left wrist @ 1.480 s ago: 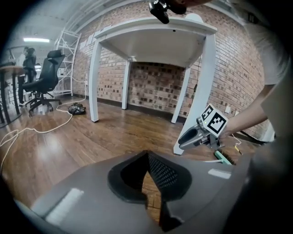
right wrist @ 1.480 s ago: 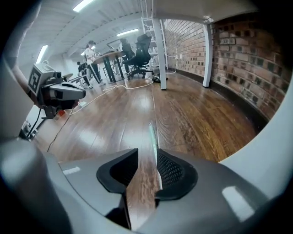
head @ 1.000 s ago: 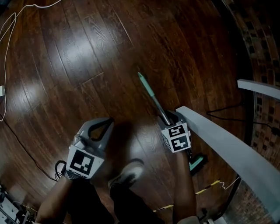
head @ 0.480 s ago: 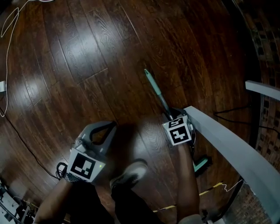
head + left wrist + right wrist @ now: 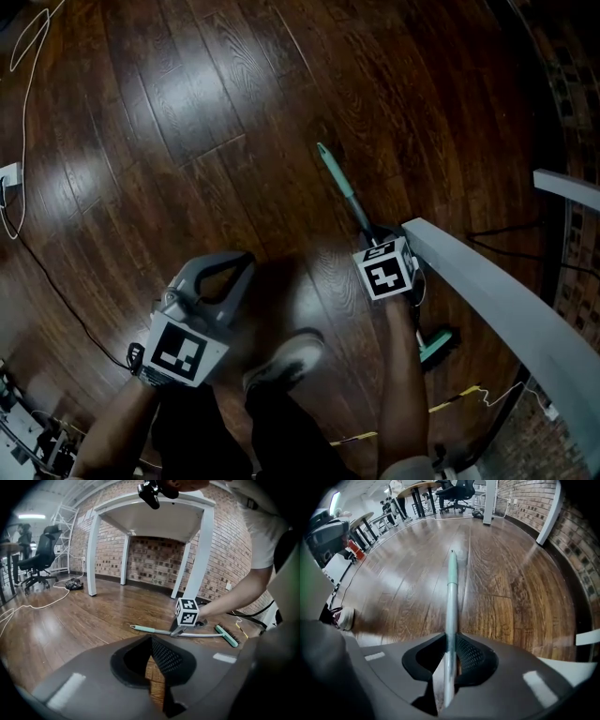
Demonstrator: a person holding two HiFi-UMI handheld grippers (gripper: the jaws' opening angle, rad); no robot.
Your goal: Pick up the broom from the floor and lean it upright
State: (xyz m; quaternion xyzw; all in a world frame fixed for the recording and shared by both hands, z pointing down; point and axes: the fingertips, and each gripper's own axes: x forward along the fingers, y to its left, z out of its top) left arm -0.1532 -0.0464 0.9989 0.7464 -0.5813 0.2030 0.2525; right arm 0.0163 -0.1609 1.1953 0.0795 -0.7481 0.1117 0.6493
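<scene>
The broom lies flat on the dark wood floor, with its teal grip (image 5: pixel 333 171) pointing away from me and its teal brush head (image 5: pixel 438 344) near the table. My right gripper (image 5: pixel 375 242) points straight down over the metal shaft. Its jaws have just been closing with the shaft between them. In the right gripper view the pads press on the broom handle (image 5: pixel 451 588) on both sides of the right gripper (image 5: pixel 449 641). My left gripper (image 5: pixel 246 258) hovers to the left, shut and empty. From the left gripper (image 5: pixel 151 639) view the broom (image 5: pixel 154 630) lies ahead.
A grey table (image 5: pixel 487 291) stands close on the right, over the brush head. A shoe (image 5: pixel 286 361) is planted between the grippers. A white cable (image 5: pixel 14 202) runs along the left, and a yellow cord (image 5: pixel 450 403) lies near the table. A brick wall (image 5: pixel 159 559) is beyond.
The right gripper has tipped a little over the shaft and its marker cube has turned. The broom still lies on the floor. The left gripper has kept still.
</scene>
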